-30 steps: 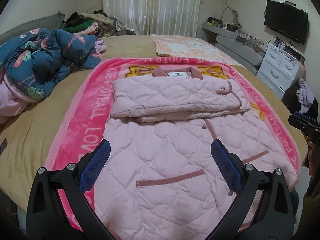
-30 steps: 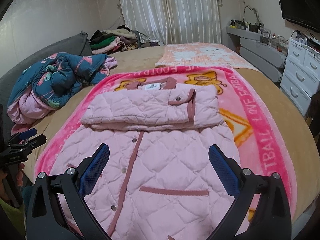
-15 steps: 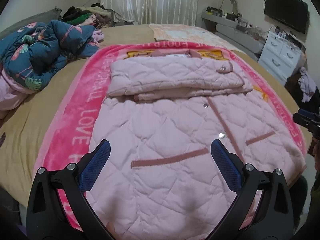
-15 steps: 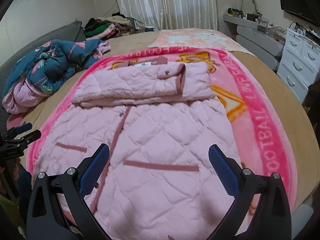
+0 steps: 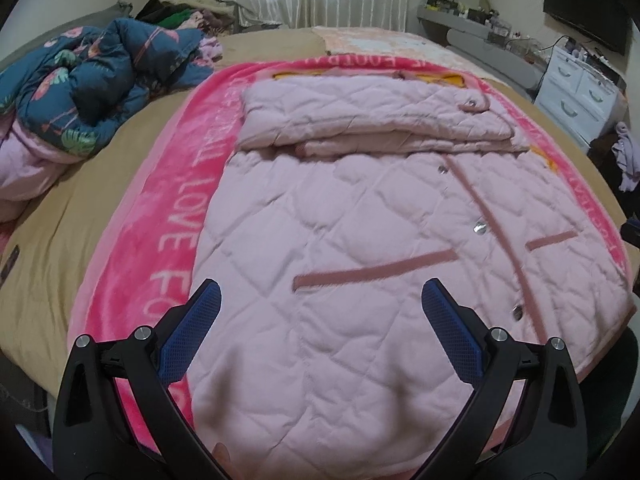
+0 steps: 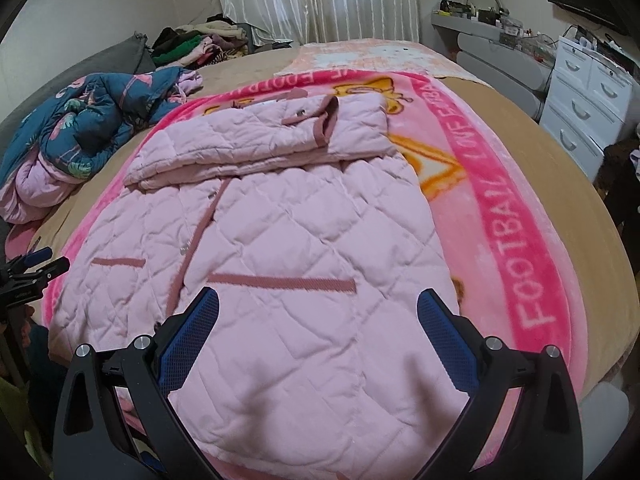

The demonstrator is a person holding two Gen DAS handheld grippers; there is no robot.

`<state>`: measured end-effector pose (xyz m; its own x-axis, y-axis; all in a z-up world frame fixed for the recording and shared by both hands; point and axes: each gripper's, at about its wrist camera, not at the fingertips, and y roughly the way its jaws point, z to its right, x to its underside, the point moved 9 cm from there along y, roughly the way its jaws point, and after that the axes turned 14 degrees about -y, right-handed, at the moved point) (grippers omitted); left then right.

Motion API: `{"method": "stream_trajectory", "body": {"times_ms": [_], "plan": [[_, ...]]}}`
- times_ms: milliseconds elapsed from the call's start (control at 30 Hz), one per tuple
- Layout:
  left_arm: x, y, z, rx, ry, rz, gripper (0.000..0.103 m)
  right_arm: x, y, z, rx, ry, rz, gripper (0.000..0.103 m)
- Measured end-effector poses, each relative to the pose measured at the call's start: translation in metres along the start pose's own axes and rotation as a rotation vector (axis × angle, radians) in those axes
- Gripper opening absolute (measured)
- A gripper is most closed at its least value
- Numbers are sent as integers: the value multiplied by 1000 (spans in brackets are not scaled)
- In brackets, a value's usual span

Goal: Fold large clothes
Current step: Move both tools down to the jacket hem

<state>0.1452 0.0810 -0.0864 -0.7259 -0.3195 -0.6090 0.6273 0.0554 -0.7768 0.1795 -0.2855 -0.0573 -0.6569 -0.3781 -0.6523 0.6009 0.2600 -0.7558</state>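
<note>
A pink quilted coat (image 5: 360,232) lies front up on a bright pink blanket (image 5: 168,216) on the bed; it also shows in the right wrist view (image 6: 280,248). Its sleeves (image 6: 260,140) are folded across the chest. My left gripper (image 5: 320,320) is open and empty, low over the coat's hem on the left half. My right gripper (image 6: 318,328) is open and empty, low over the hem on the right half. The left gripper also shows at the left edge of the right wrist view (image 6: 32,268).
A crumpled blue floral quilt (image 5: 88,88) lies on the bed's left side. A pile of clothes (image 6: 200,44) sits at the far end by the curtain. White drawers (image 6: 588,104) and a TV (image 5: 584,4) stand to the right.
Both grippers have moved down and forward toward the coat's hem; the coat fills more of each view. Both stay open. The coat has not moved.
</note>
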Motion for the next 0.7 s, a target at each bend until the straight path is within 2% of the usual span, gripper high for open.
{"method": "stream_trajectory", "body": {"times_ms": [267,433,567,700], "plan": [[28,13,-43,-74,-31,-63,94,28,7,9,3,13,-56,99],[40,17,-70,-91,-77,-103,94,45,10,20,12,30,-92,99],[54,21,-86,-60,-126,-154,94,55,9,28,24,39,-110,99],[72,24,-91,3,-174,-221,94,62,9,34,32,48,-123,99]]}}
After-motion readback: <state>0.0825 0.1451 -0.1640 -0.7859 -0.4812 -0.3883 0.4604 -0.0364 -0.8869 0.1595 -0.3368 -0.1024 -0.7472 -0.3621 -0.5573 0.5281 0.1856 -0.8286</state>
